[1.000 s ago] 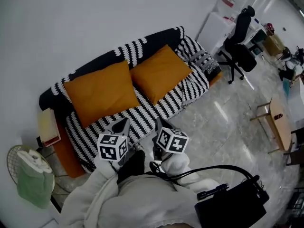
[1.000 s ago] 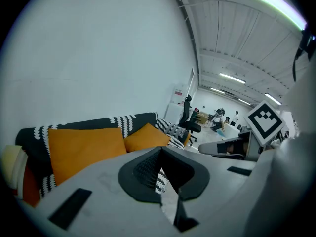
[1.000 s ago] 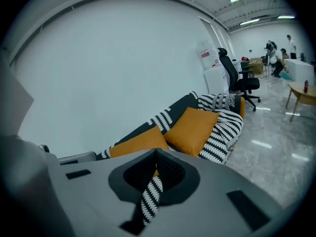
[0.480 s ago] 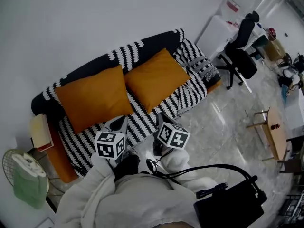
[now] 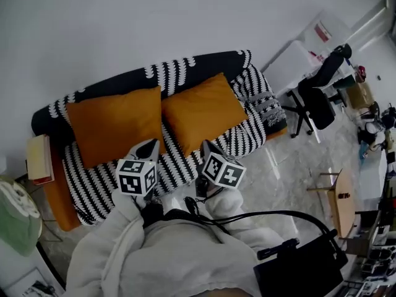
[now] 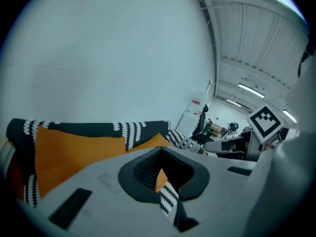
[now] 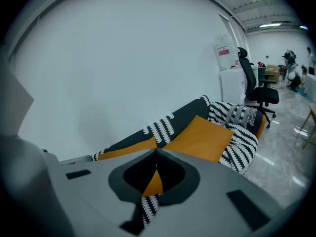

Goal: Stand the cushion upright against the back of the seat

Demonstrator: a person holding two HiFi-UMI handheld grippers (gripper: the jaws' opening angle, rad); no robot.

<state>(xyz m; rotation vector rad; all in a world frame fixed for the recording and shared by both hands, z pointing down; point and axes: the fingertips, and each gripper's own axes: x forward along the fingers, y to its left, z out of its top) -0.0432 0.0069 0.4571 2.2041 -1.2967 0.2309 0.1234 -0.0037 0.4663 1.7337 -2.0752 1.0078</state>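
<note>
Step in hand: the approach, as I judge it; neither gripper touches a cushion.
Left gripper [image 5: 148, 146]: jaws pressed together with nothing between them, over the front of the striped seat cover [image 5: 179, 163], near the lower corner of the left cushion [image 5: 111, 125].
Right gripper [image 5: 207, 147]: jaws likewise closed and empty, just short of the lower edge of the right cushion [image 5: 204, 111].
Cushions: both are orange and lie sloped on the seat with their top edges at the backrest [image 5: 185, 67]; I cannot tell which one is meant.
Before contact: spread the jaws first, since closed tips would only prod the fabric.
Grip: probably one gripper on each side edge, high up, so the cushion lifts evenly.
Placement: tuck the bottom edge into the crease, then tip the top flat against the backrest.
Risk: the soft filling may slump forward, and the loose cover may bunch.
</note>
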